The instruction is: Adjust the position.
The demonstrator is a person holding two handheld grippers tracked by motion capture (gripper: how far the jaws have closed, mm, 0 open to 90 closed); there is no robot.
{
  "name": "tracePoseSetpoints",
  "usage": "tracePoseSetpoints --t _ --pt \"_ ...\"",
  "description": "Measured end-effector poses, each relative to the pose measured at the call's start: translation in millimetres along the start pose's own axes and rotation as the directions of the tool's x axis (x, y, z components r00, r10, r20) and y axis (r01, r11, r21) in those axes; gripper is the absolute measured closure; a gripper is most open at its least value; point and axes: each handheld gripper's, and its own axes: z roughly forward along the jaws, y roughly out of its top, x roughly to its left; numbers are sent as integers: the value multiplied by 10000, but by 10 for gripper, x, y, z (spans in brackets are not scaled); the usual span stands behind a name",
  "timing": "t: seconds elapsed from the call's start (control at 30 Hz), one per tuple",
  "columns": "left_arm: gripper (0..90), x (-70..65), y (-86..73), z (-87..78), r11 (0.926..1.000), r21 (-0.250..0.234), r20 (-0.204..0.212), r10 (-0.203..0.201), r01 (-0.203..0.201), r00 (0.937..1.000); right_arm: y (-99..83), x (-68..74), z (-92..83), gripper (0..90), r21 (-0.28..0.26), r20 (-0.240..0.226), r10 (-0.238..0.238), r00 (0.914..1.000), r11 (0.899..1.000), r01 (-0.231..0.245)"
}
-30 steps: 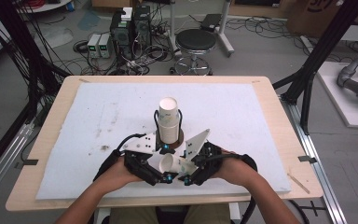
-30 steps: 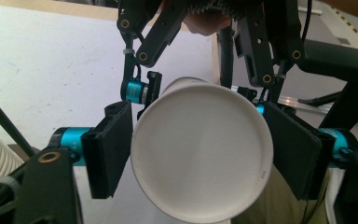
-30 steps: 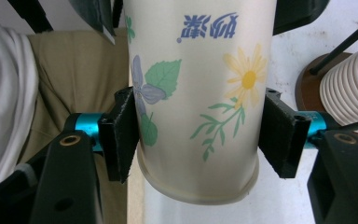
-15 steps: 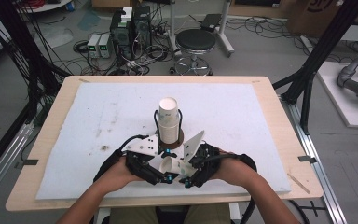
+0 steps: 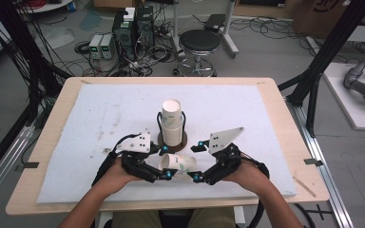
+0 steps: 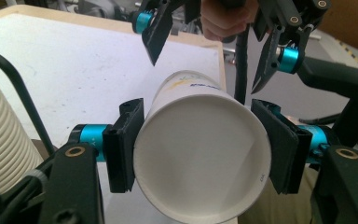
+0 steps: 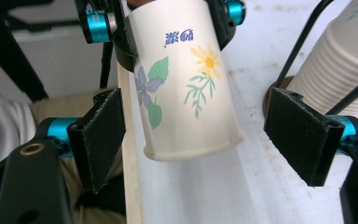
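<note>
Clamping the flowered paper cup (image 6: 200, 154) in our left gripper (image 5: 164, 164); right gripper (image 5: 196, 161) jaws just opened, pads off it.

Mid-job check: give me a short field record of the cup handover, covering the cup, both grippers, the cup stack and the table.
held item: paper cup, lying on its side, flower print
left gripper: shut on the paper cup near its open rim
right gripper: jaws have just been opening; pads stand clear of the cup's base end, cup still between them
cup stack: upright in a black wire holder, just beyond the grippers
table: wooden, covered by a white mat
hands: both at the near edge
</note>
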Motion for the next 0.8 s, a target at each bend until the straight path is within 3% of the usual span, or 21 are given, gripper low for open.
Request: tracePoseSetpoints --t 0.2,0.23,0.3,0.4,0.43,0.57,0.63,0.8 --pt "370 27 -63 -76 9970 -699 -163 -352 340 9992 -64 5 -76 207 -911 228 314 9992 9954 -292" --pt "370 33 -83 -92 9946 -929 -181 -486 467 9987 -93 21 -91 206 -1378 260 488 9985 9894 -448" --pt "370 44 -127 -132 9885 -1380 -182 -643 612 9978 -113 26 -94 206 -1522 293 542 9981 9871 -492" --pt "370 48 -180 -187 9796 -1864 -154 -789 747 9968 -223 75 -53 206 -2307 322 743 9967 9709 -649" --pt "370 45 -193 -201 9777 -1966 -165 -789 741 9967 -223 75 -53 206 -2307 322 743 9967 9709 -649" --pt "371 36 -230 -247 9721 -2248 -108 -715 672 9974 -343 122 49 207 -2989 212 1003 9947 9501 -894" --pt "371 30 -244 -264 9702 -2338 -51 -669 639 9977 -381 124 93 207 -3125 124 1106 9938 9445 -1012" --pt "372 12 -268 -283 9698 -2384 61 -521 520 9986 -442 122 177 208 -3191 -59 1201 9927 9406 -1156"
